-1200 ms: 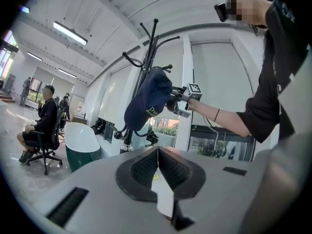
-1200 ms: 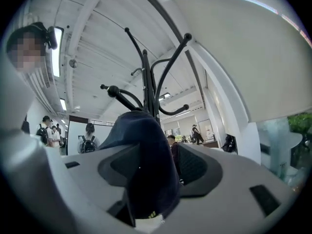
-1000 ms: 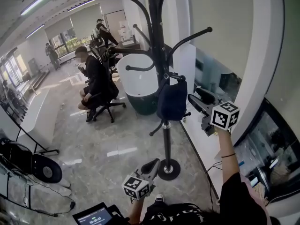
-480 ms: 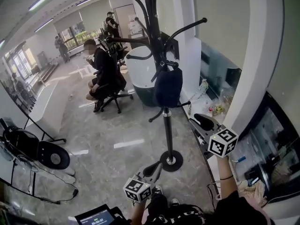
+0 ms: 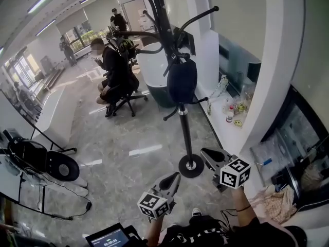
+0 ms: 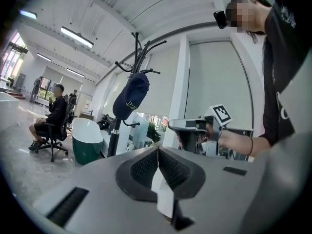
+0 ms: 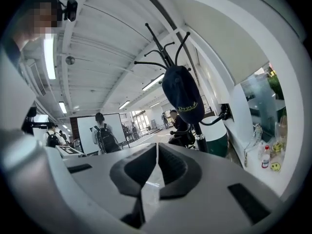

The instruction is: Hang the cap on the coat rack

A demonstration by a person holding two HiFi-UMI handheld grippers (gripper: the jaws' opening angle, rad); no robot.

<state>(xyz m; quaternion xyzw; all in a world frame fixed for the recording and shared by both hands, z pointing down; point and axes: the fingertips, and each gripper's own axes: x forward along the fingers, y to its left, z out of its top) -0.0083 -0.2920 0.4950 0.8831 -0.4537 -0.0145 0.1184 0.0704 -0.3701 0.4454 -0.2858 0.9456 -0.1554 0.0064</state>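
Head view: dark cap [image 5: 182, 81] hung on an upper hook of the black coat rack [image 5: 185, 133], high above both claws. Left claw [image 5: 175, 176] and right claw [image 5: 207, 154] low, apart from each other, near the rack's round base on the floor [image 5: 128, 138].

Left gripper view: left claw [image 6: 157, 149] closed, nothing between the pads. Cap [image 6: 130, 97] on the rack beyond, right claw [image 6: 176, 126] off to the right.

Right gripper view: right claw [image 7: 156, 147] empty, jaws just closing to shut. Cap [image 7: 182, 95] hanging ahead and above.

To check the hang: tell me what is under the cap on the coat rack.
Below the cap, the coat rack's pole, two short hooks and round base show. The hook bearing it is covered.
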